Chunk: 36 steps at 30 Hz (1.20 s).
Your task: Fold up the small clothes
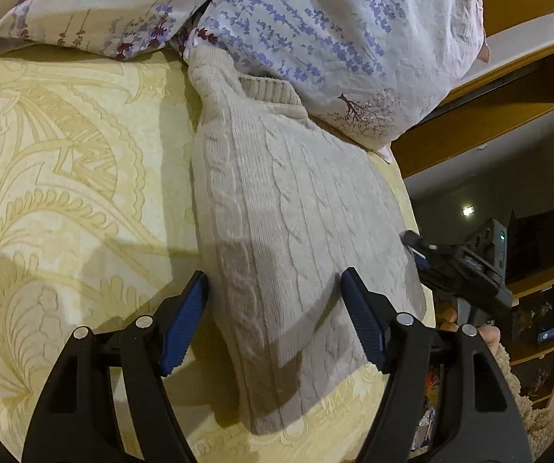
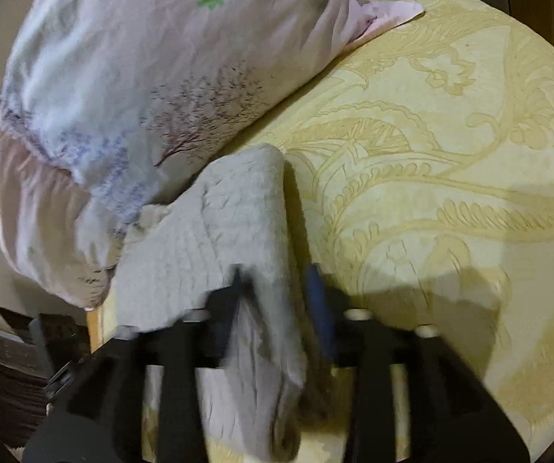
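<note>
— Where was the cream cable-knit sweater (image 1: 296, 208)?

— Flat on the yellow patterned bedspread (image 1: 65, 162), folded into a long strip, its collar end tucked against the floral pillow (image 1: 315, 38).

— And the grippers?

— The left gripper (image 1: 275, 293) hung wide apart over the near end, gripping nothing. The right gripper (image 2: 277, 289) was blurred, jaws parted with knit between them; I couldn't tell if the pads pressed it.

— So which step?

— It looked like a fold just laid. Next, I'd judge, both needed fresh holds on one end to halve the strip.
</note>
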### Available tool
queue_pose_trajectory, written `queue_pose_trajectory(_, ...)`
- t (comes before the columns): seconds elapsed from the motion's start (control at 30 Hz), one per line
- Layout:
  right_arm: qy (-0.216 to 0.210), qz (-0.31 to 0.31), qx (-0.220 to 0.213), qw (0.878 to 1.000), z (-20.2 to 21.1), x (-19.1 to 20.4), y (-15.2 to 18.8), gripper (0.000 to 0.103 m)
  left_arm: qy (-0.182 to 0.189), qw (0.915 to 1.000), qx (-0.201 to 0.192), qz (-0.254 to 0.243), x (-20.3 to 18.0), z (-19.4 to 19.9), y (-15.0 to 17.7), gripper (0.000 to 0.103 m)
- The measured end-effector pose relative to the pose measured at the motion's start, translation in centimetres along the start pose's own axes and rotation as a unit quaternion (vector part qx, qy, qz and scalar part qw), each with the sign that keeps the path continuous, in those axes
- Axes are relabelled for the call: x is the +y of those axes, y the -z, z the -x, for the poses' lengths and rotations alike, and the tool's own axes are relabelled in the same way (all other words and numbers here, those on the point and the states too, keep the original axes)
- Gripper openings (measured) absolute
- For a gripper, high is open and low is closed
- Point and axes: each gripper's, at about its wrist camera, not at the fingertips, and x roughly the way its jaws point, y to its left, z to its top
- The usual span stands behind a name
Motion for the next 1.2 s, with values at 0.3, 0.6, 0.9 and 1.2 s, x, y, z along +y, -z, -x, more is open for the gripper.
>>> queue_pose_trajectory(0.3,-0.029,0.001,0.043,0.999,0.9,-0.7,5.1,0.015,-0.02,0.9983,0.031,-0.046,-1.3,-1.3,3.2,0.062)
queue_pose_trajectory(0.6,0.02,0.027,0.009,0.999,0.4,-0.3,6.1,0.013,-0.023,0.9981,0.033,-0.046,-1.1,-1.7,3.9,0.036)
queue_pose_trajectory(0.9,-0.022,0.014,0.01,1.0,2.0,0.1,2.9,0.07,0.011,0.9999,-0.006,-0.007,0.2,0.8,1.4,0.078)
queue_pose_trajectory(1.2,-0.035,-0.014,0.064,0.997,-2.0,-0.3,-2.3,0.07,0.002,0.9997,0.024,-0.004,0.5,-1.7,-3.4,0.085)
